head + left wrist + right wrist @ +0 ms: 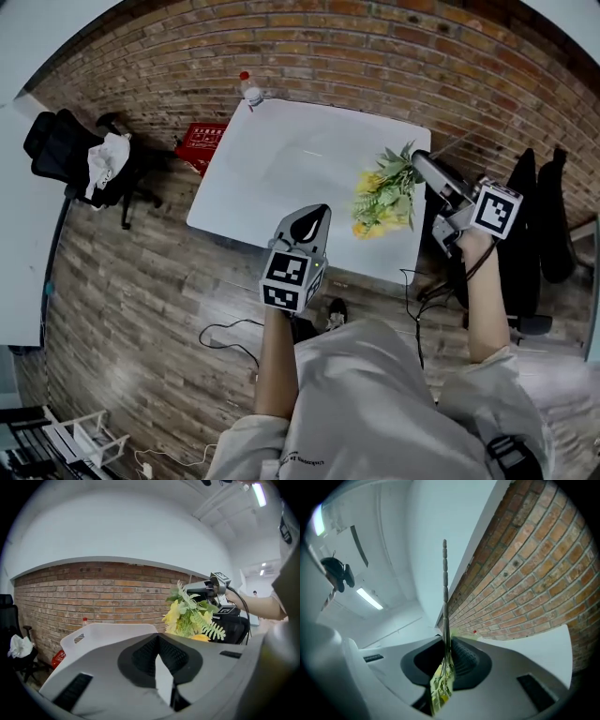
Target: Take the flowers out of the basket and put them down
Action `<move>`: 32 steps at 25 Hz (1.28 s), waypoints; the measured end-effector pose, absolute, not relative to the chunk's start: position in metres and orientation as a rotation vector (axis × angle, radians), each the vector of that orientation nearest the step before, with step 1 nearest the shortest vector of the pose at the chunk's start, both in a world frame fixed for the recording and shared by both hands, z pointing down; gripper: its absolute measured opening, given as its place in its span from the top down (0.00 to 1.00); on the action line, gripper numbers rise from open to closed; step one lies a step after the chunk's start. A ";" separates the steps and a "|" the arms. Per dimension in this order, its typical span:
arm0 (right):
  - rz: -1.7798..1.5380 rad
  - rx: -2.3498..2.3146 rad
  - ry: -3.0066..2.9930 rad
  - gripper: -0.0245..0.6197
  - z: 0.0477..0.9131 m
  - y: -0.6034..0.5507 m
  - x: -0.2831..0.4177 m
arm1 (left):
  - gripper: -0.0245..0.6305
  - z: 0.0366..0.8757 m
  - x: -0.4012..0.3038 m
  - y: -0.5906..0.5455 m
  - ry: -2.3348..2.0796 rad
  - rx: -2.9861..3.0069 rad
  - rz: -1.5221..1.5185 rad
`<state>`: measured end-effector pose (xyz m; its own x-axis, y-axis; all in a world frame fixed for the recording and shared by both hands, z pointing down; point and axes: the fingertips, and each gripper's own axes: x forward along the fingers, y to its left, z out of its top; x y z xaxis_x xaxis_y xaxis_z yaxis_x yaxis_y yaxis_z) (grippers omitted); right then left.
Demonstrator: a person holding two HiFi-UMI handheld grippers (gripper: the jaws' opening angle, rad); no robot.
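Note:
A bunch of yellow flowers with green fern leaves (384,192) hangs over the right side of the white table (281,178). My right gripper (419,161) is shut on its stem at the top. In the right gripper view the thin stem (445,588) sticks straight out past the jaws of the right gripper (446,641), with yellow-green leaves behind them. My left gripper (314,220) hovers at the table's near edge, shut with nothing in it. In the left gripper view a white basket (108,634) with a handle hole stands just ahead of the left gripper (157,641). The flowers (190,616) hang to its right, under the right gripper (206,588).
A plastic bottle with a red cap (251,92) stands at the table's far edge by the brick wall. A red crate (202,145) sits on the floor left of the table. Black office chairs stand at the left (75,150) and the right (539,216). Cables lie on the wooden floor.

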<state>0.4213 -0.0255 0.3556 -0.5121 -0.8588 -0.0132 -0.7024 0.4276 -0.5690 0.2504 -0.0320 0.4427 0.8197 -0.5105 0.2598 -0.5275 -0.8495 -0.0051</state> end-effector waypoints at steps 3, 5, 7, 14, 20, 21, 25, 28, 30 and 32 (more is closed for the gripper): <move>-0.797 -1.284 2.380 0.86 0.366 -0.015 0.418 | 0.93 0.447 0.238 -0.015 -0.885 2.908 0.399; -0.827 -1.256 2.395 0.86 0.371 -0.009 0.414 | 0.93 0.452 0.229 -0.004 -0.932 2.879 0.405; -0.864 -1.232 2.419 0.86 0.380 -0.006 0.413 | 0.93 0.457 0.222 0.009 -1.002 2.846 0.415; -0.964 -1.049 2.558 0.86 0.436 0.048 0.400 | 0.93 0.487 0.205 0.106 -1.261 2.733 0.387; -0.965 -0.968 2.645 0.86 0.430 0.103 0.376 | 0.93 0.481 0.187 0.182 -1.409 2.652 0.332; -0.976 -0.953 2.640 0.86 0.430 0.104 0.375 | 0.93 0.480 0.187 0.188 -1.425 2.637 0.327; -1.037 -0.949 2.621 0.86 0.446 0.106 0.387 | 0.93 0.482 0.198 0.210 -1.454 2.602 0.315; -1.171 -1.025 2.531 0.86 0.478 0.096 0.409 | 0.93 0.487 0.210 0.215 -1.460 2.596 0.325; -1.316 -1.090 2.423 0.86 0.509 0.088 0.428 | 0.93 0.494 0.221 0.211 -1.457 2.586 0.331; -1.438 -1.109 2.360 0.86 0.539 0.079 0.437 | 0.93 0.500 0.231 0.202 -1.455 2.571 0.335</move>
